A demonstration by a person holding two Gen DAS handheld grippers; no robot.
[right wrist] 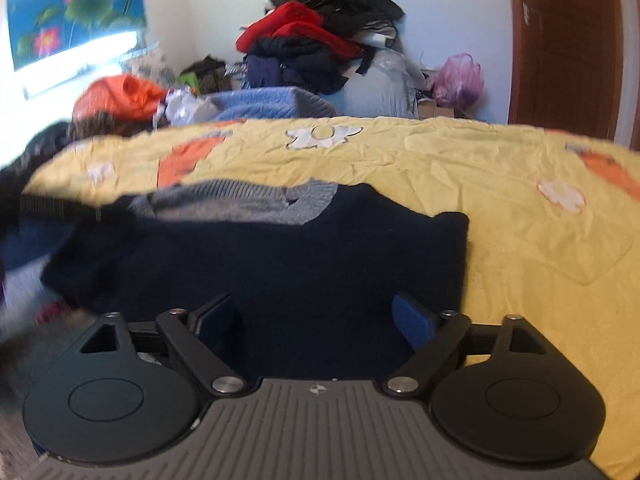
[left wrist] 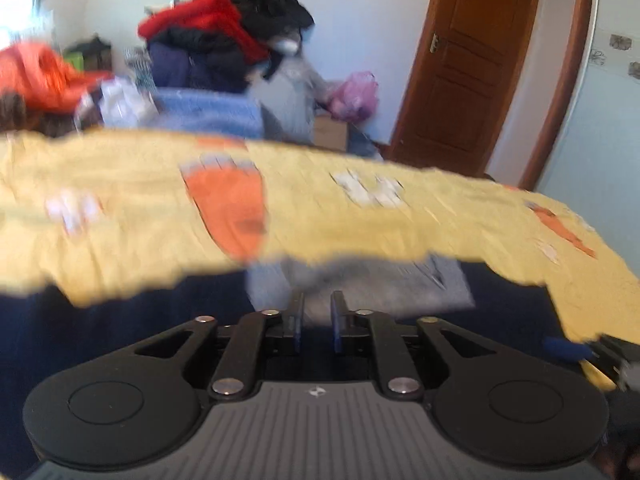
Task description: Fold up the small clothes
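1. On the bed's yellow quilt (right wrist: 500, 200) lies the navy sweater (right wrist: 280, 272), grey collar (right wrist: 248, 200) away from the cameras; a fold looks under way.
2. Right claw (right wrist: 320, 320) gapes wide and empty above the near hem; left claw (left wrist: 316, 320) is narrowly parted, gripping nothing.
3. Next: pinch an edge and carry it across.
4. Quilt lies free to the right; a clothes pile (right wrist: 320, 32) crowds the far side.

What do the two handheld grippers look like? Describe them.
Both match. The left gripper and right gripper each have black linkage arms with silver pivot screws, blue pads on the fingers, two round black discs, and a grey ribbed body with a small white logo. No cables or sleeves visible.
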